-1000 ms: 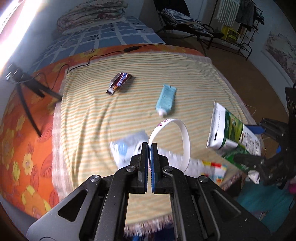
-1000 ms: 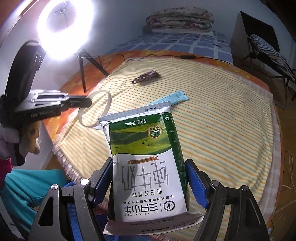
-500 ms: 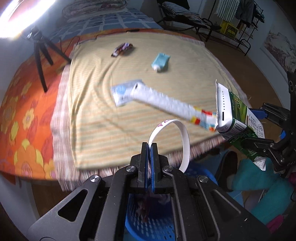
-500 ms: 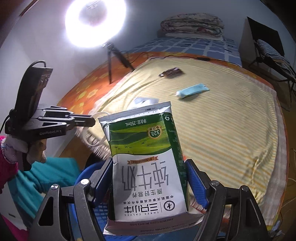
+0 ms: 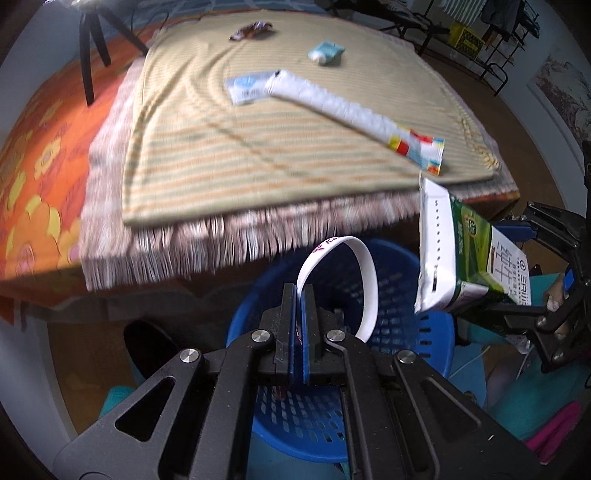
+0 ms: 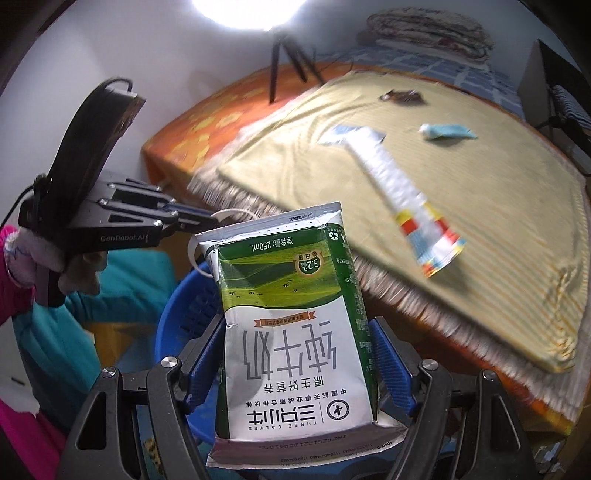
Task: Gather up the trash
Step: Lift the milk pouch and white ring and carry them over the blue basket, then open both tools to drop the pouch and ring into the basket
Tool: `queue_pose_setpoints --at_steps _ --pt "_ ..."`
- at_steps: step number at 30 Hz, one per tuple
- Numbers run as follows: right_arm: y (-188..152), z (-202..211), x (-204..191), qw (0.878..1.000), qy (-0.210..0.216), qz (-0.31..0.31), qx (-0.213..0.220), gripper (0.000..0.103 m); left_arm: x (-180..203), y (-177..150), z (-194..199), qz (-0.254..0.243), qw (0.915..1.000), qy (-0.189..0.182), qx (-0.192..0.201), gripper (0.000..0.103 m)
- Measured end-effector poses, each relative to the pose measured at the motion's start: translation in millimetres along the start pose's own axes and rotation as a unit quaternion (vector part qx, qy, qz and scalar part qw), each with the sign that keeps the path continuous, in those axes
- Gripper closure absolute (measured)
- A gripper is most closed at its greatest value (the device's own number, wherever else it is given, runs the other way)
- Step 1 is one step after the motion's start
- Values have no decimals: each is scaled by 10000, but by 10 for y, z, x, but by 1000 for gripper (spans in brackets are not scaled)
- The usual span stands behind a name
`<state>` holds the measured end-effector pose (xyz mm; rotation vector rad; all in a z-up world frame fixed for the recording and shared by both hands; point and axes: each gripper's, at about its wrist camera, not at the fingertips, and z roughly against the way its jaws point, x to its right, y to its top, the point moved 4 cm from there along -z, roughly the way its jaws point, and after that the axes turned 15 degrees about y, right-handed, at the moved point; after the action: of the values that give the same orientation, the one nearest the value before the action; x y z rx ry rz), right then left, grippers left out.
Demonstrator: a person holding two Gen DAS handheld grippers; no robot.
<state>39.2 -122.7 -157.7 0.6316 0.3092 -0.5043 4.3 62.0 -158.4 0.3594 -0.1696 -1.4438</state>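
Currently the blue basket [image 5: 391,291] is seen directly below the left hand-held gripper [image 5: 299,306], pinched on the white band [image 5: 343,273], and below-left of the right hand-held gripper [image 6: 295,354], clamped on the milk carton [image 6: 291,325], long axis forward.

Home bedroom. Bed [image 5: 44,155] with orange flowered sheet, striped fringed blanket [image 5: 258,147] spread on top, blue checked quilt [image 6: 443,70] farther back, folded bedding [image 6: 424,29] stacked at far end. Clothes rack [image 5: 491,22] with hanging garments by wall, folding chair [image 6: 565,99] with striped seat beside bed. Blue plastic laundry-style basket [image 5: 399,258] on floor at bed edge. Ring light on tripod [image 6: 284,59] standing on bed, so room doubles as recording spot.
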Motion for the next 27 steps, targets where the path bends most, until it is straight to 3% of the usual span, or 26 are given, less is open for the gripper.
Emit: queue_pose_setpoints --at_steps 16,19,21,22,27 --pt "-350 -470 -56 9980 68 -34 -630 23 289 -294 -301 -415 9982 95 -430 101" --pt "-351 -534 -63 9976 105 -62 -687 24 352 -322 -346 -449 9977 94 -502 90" --pt "-358 -560 -56 9974 107 -88 -709 24 395 -353 -365 -460 9976 123 -508 68" --pt "-358 -568 -51 9974 106 -100 -711 24 405 -358 -366 -458 9976 137 -494 64" --pt "-374 -588 -12 9971 117 -209 -719 22 449 -395 -390 -482 9973 148 -524 54"
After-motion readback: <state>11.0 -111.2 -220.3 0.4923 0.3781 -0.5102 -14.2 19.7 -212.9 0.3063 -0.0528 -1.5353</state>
